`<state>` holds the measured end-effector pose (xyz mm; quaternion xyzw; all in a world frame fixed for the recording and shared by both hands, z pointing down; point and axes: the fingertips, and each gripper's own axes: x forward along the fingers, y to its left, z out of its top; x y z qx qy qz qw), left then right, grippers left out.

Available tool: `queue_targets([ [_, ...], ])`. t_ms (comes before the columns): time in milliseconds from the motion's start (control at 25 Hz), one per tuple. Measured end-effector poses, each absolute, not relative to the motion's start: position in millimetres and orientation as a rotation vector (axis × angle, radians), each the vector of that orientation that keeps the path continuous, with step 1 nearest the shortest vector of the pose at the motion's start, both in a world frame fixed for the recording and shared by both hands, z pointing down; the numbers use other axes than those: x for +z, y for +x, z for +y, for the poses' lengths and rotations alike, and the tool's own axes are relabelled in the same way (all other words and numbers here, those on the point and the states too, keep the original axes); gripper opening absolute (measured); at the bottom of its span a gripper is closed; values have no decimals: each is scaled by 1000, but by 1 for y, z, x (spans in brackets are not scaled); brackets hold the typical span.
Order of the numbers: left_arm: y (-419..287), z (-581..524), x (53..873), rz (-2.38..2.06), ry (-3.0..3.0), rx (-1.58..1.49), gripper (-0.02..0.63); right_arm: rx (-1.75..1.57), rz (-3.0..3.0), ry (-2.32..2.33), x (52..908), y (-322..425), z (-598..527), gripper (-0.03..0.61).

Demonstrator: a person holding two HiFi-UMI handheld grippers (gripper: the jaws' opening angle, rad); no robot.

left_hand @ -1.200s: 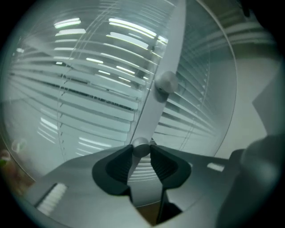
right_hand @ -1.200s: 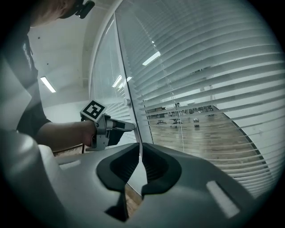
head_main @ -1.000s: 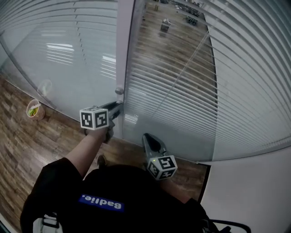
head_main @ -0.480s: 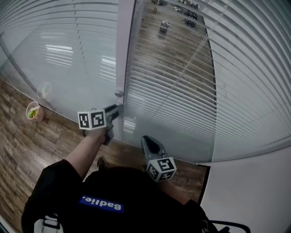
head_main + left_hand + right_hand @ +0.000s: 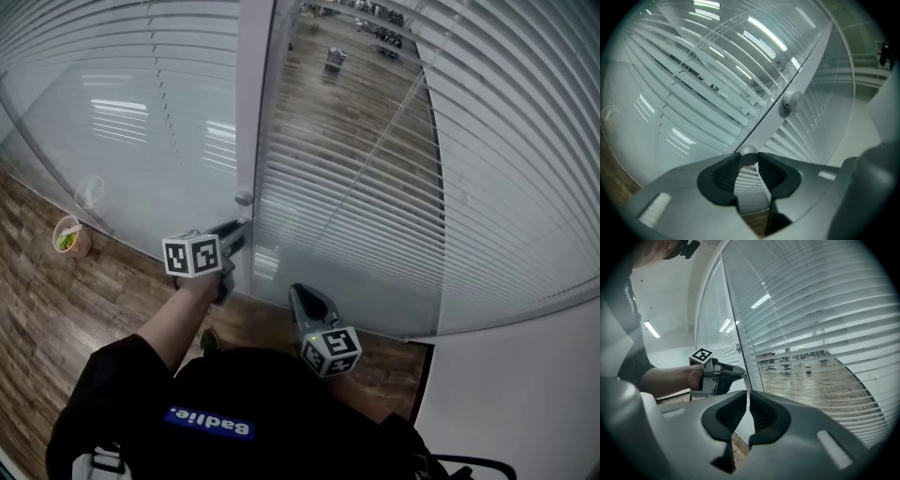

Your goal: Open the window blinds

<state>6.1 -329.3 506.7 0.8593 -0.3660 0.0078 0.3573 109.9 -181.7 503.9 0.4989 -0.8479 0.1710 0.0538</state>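
Down on floor at left, beside glass: cup (image 5: 57, 233) with something green-yellow inside. Pinches small knob (image 5: 749, 153) on post (image 5: 251, 112) with left gripper (image 5: 749, 158), jaws half spread. Holds right gripper (image 5: 747, 395) low, jaws nearly together, empty. Blinds (image 5: 375, 187) behind glass, both sides of post.

**Floor, Tub and Wall**

A small round tub (image 5: 71, 236) with green contents stands on the wood-plank floor (image 5: 56, 319) at middle left. A plain white wall (image 5: 525, 394) fills the lower right. Far off at top centre sits a small piece of furniture (image 5: 335, 58).
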Motion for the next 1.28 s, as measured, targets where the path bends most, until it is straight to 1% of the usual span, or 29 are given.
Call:
queue_targets([
  [400, 7, -330, 509, -1093, 2330, 304, 126, 513, -2568, 1539, 504, 114, -182, 23],
  [600, 6, -330, 510, -1124, 2361, 362, 128, 506, -2570, 1542, 504, 116, -182, 35],
  [680, 7, -329, 510, -1128, 2381, 378, 141, 507, -2566, 1541, 504, 117, -182, 47],
  [760, 7, -327, 511, -1154, 2415, 418, 182, 511, -2564, 1541, 505, 118, -182, 52],
  [840, 4, -327, 509, -1243, 2492, 512, 186, 515, -2561, 1540, 506, 119, -181, 54],
  [960, 3, -326, 502, -1378, 2626, 662, 171, 515, -2556, 1532, 508, 120, -181, 53],
  [1120, 7, -325, 503, -1389, 2649, 660, 129, 508, -2559, 1530, 507, 121, -180, 52],
  [1280, 8, -326, 509, -1436, 2695, 739, 126, 511, -2552, 1537, 507, 123, -180, 48],
])
